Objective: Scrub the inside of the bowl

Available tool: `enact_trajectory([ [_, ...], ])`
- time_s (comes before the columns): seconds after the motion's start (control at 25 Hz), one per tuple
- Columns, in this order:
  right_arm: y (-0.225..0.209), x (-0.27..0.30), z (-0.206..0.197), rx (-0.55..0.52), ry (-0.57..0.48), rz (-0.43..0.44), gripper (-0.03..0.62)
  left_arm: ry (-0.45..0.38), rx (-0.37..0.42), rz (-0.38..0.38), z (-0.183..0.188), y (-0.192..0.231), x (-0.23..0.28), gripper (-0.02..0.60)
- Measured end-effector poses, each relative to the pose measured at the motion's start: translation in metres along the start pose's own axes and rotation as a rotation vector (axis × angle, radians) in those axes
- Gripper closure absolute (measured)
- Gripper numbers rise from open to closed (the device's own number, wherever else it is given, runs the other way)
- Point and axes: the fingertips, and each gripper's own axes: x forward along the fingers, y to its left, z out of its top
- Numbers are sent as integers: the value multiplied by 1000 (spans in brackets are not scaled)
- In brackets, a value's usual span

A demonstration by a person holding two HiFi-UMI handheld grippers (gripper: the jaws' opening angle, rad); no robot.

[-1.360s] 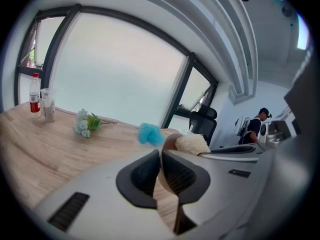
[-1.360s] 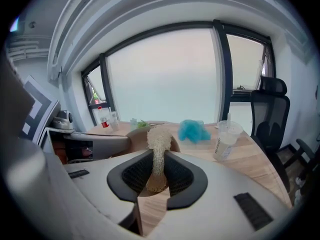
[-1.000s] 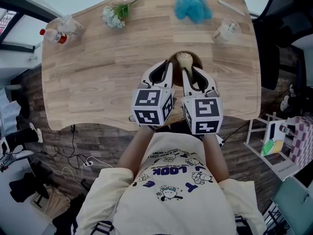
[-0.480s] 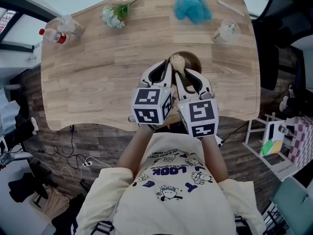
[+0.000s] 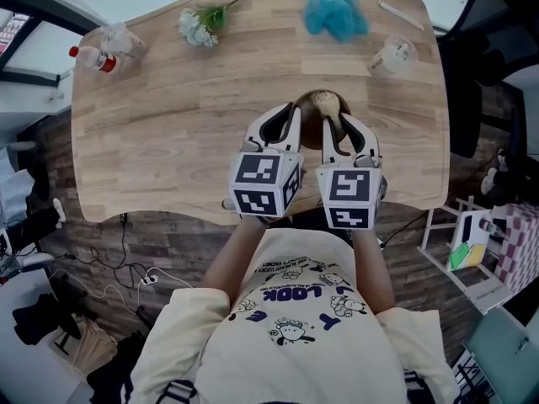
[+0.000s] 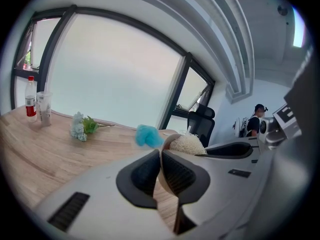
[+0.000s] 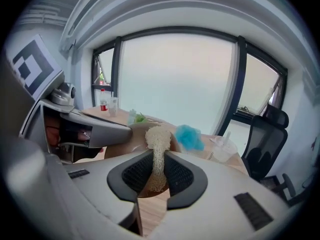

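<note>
Wood-grain table (image 5: 168, 124) fills my head view. At its ten o'clock corner a red-capped bottle (image 5: 91, 59) stands just beside a clear cup (image 5: 123, 40). At eleven o'clock lies a small bunch of flowers (image 5: 199, 23), at about one o'clock a blue puff (image 5: 334, 9), and at two o'clock a lidded plastic cup (image 5: 392, 56).

The brown bowl (image 5: 310, 129) sits near the middle of the table, a little toward the five o'clock side, between my two tools. My left gripper (image 5: 286, 113) reaches it from seven o'clock. In the left gripper view its jaws are nearly together, pinching the bowl's thin wall, one pad inside and one outside.

My right gripper (image 5: 341, 123) comes in from five o'clock. In the right gripper view its pads are closed narrowly on the stem of a pale loofah scrubber (image 7: 158, 139), which stands up between them. The scrubber's rounded head rests against the far part of the bowl, at its twelve o'clock.
</note>
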Motion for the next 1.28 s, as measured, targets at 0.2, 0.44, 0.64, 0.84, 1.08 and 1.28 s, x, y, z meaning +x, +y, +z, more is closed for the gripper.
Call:
enact_trajectory([
  [0.2,-3,2,-4,127,-4,-1,525,-24,1,8,4,1,-1,535],
  [0.44,4,4,-21,478,14,74,525,-24,8,16,3,4,-3,532],
  [0.64,17,3,-23,636,18,139,525,-22,5,27,1,6,-4,532],
  [0.84,27,2,-17,816,5,227,525,-26,23,37,1,6,-5,532],
  [1.08,33,-1,-10,926,-22,294,525,-24,27,42,-1,6,-6,532],
  [1.28,24,0,-21,690,12,193,525,-17,27,36,-1,2,-10,533],
])
